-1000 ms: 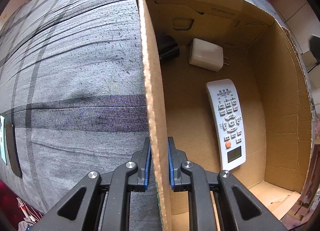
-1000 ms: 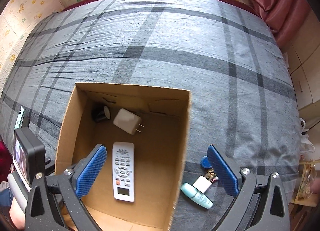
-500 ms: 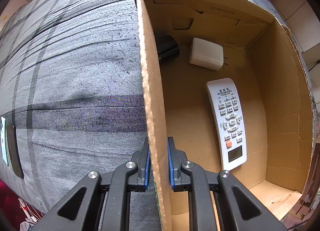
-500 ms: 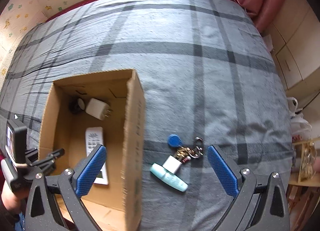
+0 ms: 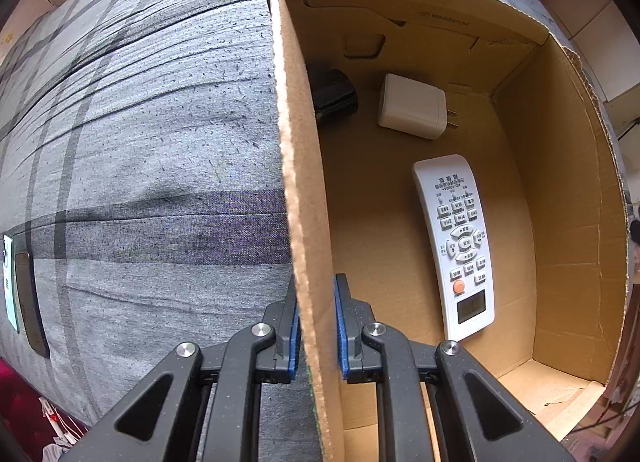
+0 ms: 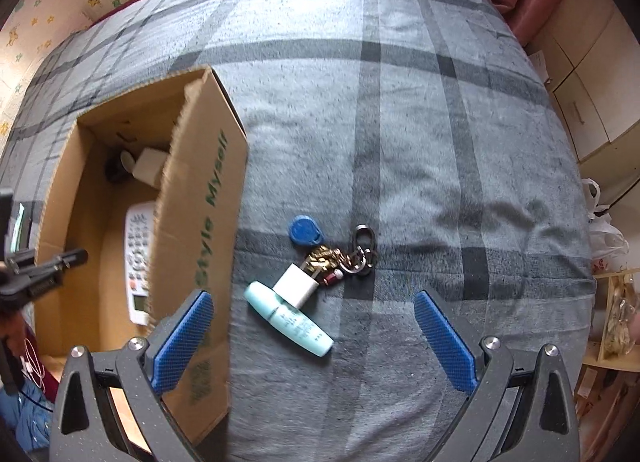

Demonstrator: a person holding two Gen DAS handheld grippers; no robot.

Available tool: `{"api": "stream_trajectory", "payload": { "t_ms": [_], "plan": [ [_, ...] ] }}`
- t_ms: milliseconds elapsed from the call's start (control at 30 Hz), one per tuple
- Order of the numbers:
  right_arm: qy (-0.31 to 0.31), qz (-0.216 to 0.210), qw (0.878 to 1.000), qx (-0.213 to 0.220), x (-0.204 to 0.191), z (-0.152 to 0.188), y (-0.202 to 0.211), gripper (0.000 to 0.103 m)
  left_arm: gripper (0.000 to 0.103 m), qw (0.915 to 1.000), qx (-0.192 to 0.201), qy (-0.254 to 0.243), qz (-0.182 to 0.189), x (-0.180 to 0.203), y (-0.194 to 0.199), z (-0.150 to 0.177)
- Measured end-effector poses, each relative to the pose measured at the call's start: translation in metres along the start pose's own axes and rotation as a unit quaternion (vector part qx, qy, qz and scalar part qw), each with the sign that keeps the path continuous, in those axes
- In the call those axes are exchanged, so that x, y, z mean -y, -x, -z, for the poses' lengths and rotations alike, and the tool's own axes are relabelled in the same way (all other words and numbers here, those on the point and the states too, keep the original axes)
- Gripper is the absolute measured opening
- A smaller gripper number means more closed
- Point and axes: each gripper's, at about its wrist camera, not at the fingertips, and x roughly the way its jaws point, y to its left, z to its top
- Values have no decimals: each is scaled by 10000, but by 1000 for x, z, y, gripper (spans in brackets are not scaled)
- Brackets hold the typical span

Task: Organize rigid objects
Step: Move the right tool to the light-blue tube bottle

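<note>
Swinging rightward off the box (image 6: 200, 222), the wide-open, empty right gripper (image 6: 314, 336) now frames the tube (image 6: 288, 318), lying diagonally at lower centre; the left gripper (image 5: 316, 326) pinches the box wall.

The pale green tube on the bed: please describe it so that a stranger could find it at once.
Find the cardboard box on the grey plaid bed; a small heap lies just outside its printed wall. The pale green tube is the heap's nearest item, touching a white block. It alone is long and rounded.
</note>
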Motion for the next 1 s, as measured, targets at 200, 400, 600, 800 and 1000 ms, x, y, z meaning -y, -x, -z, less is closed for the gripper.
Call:
{"api": "stream_trajectory", "payload": {
  "t_ms": [200, 400, 600, 800, 1000],
  "plan": [
    [137, -31, 9998, -160, 12, 9, -19, 103, 15, 10000, -6, -9, -7, 0, 0, 0],
    [427, 25, 9985, -332, 14, 16, -40, 103, 15, 10000, -9, -1, -12, 0, -1, 1],
    [631, -43, 9968, -496, 10, 19, -57, 103, 15, 10000, -10, 16, -4, -1, -1, 1],
    [938, -83, 9928, -740, 0, 20, -78, 100, 15, 10000, 2, -23, -35, 2, 0, 0],
    [1194, -125, 9879, -981, -10, 22, -96, 80, 15, 10000, 10, 25, -17, 1, 0, 0]
  ]
}}
